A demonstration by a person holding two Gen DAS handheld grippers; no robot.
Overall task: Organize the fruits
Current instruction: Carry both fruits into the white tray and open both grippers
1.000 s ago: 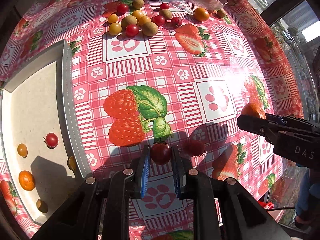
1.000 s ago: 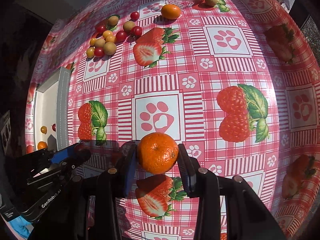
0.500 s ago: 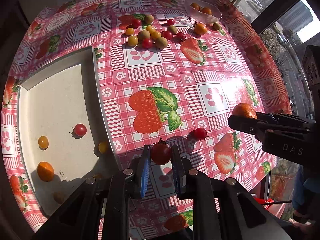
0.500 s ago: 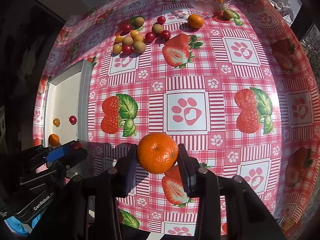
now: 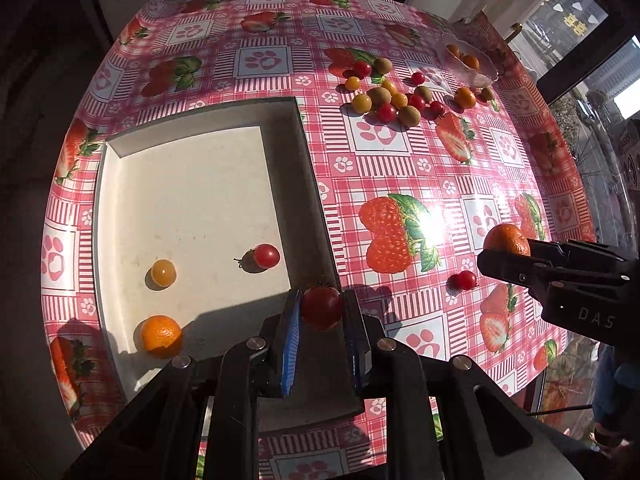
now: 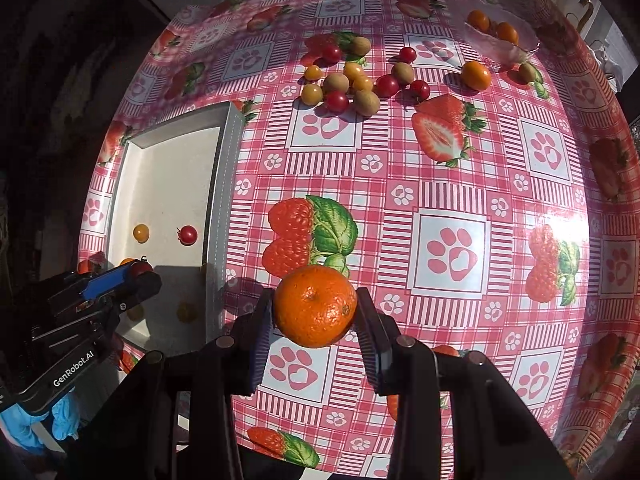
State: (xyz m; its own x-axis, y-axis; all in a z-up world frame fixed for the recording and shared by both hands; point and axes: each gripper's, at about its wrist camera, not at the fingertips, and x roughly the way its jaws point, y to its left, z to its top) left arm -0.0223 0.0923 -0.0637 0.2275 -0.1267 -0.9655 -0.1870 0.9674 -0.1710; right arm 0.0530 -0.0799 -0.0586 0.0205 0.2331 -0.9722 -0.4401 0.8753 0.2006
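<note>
Left wrist view: the left gripper [image 5: 322, 312] is clamped on a cherry tomato [image 5: 321, 307], and its body hides the near end of the white tray [image 5: 316, 184]. The tray, at the frame's left edge a second ago, now lies below the tomato.

Right wrist view: the right gripper [image 6: 315, 307] is clamped on a mandarin [image 6: 315, 305] above the table [image 6: 452, 184]. Shadow blurs fruit in the tray's near corner. More of the tray shows than before.
</note>
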